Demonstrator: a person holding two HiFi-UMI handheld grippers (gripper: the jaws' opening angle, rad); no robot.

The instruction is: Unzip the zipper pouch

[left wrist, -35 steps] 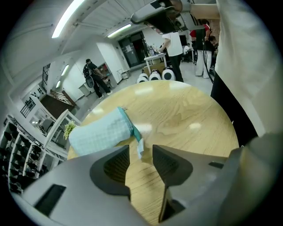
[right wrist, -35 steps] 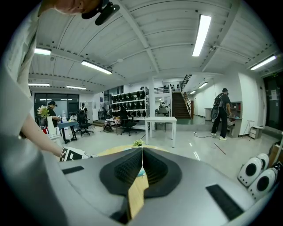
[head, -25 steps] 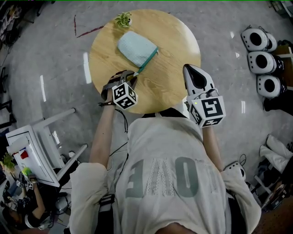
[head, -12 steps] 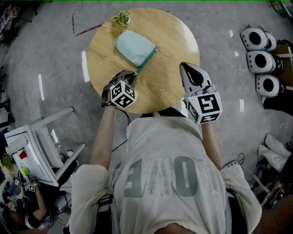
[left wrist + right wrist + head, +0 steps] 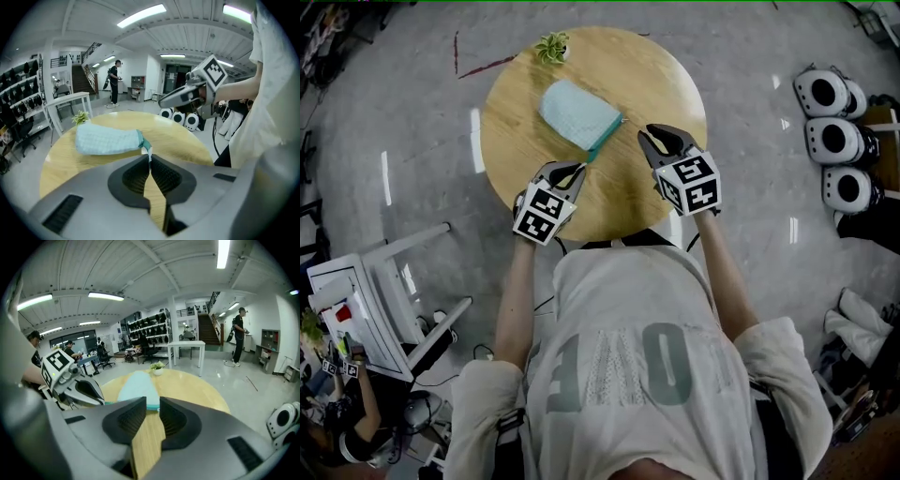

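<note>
A light blue zipper pouch (image 5: pixel 575 112) with a teal zipper edge lies on the round wooden table (image 5: pixel 661 84). My left gripper (image 5: pixel 575 170) is at the pouch's near corner. In the left gripper view it (image 5: pixel 149 161) is shut on the small pale tab (image 5: pixel 148 151) at the end of the zipper. My right gripper (image 5: pixel 656 139) hovers over the table just right of the pouch. Its jaws (image 5: pixel 152 404) are opening, with nothing between them; the pouch (image 5: pixel 136 387) lies just beyond their tips.
A small potted plant (image 5: pixel 551 45) stands at the table's far edge, behind the pouch. White round-faced devices (image 5: pixel 834 141) sit on the floor to the right. A white table and clutter (image 5: pixel 366 300) stand at the left. People stand far off in the room.
Both grippers have moved forward over the table. The right one has swung left toward the pouch and its jaws have parted. The left one has shut on the zipper tab.
</note>
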